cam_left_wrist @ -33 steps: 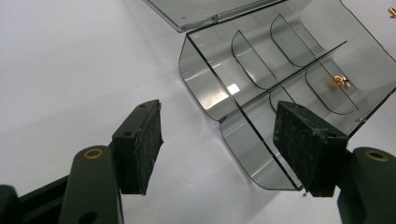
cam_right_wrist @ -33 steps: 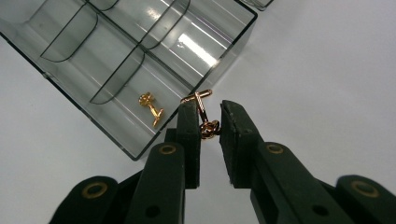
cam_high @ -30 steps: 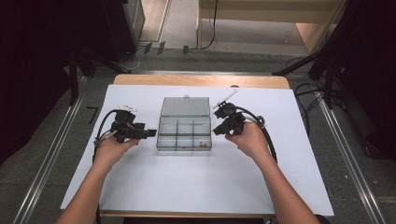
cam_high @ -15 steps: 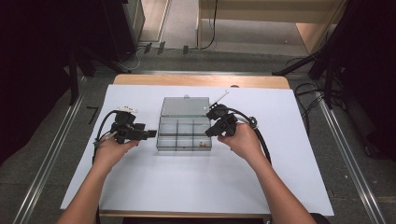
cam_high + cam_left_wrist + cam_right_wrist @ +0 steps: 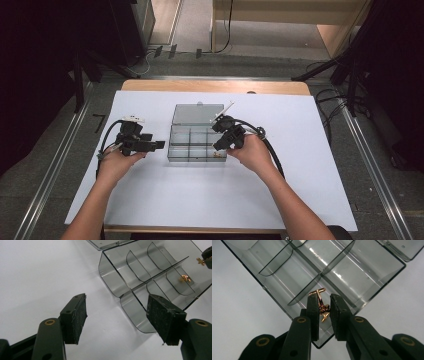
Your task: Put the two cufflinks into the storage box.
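Between right jaws, small gold cufflink [image 5: 321, 305], bent

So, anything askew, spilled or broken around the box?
Nothing stands out. The box sits flat, lid open behind it. One gold piece lies in a compartment; the right gripper holds another over the box. Left gripper open beside it.

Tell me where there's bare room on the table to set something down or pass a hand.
Bare sheet lies between the compartment box and the near edge, and right of the box. Crowded: the box's left side, where the left hand-held gripper rests open, and its near right corner, where the right hand-held gripper holds a gold cufflink above another inside.
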Available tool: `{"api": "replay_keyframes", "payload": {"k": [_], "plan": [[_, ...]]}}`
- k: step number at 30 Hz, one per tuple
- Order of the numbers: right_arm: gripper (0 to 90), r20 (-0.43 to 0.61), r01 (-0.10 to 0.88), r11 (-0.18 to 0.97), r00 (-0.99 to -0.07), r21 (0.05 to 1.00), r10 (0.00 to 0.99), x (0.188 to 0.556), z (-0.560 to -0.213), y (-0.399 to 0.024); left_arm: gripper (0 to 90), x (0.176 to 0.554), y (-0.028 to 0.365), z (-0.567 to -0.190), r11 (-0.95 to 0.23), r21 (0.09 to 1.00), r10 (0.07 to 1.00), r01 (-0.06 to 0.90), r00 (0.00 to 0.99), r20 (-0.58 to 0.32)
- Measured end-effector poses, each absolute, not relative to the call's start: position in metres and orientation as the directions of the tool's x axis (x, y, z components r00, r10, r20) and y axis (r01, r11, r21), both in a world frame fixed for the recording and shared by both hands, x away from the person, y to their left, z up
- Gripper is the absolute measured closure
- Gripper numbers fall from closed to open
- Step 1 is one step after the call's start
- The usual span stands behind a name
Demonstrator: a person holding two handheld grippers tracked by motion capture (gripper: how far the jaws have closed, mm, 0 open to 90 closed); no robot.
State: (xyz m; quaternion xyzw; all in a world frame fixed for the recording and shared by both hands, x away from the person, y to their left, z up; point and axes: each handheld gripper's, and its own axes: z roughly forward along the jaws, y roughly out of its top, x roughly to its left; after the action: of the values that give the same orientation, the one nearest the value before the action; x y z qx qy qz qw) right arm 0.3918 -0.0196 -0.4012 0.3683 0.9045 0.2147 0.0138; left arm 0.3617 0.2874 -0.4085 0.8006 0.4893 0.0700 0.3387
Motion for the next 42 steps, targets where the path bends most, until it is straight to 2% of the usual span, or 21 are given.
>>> {"api": "replay_keyframes", "payload": {"k": [24,42], "plan": [[79.7,0.095,0.64,0.694,-0.754,0.329,0.65,0.388,-0.422,0.0,33.8,0.361,0.289,-0.41,-0.272,0.615,0.828,0.74,0.506,-0.242],[79.4,0.115,0.648,0.695,-0.752,0.31,0.649,0.391,-0.431,0.001,33.7,0.363,0.287,-0.415,-0.282,0.6,0.831,0.749,0.503,-0.238]]}}
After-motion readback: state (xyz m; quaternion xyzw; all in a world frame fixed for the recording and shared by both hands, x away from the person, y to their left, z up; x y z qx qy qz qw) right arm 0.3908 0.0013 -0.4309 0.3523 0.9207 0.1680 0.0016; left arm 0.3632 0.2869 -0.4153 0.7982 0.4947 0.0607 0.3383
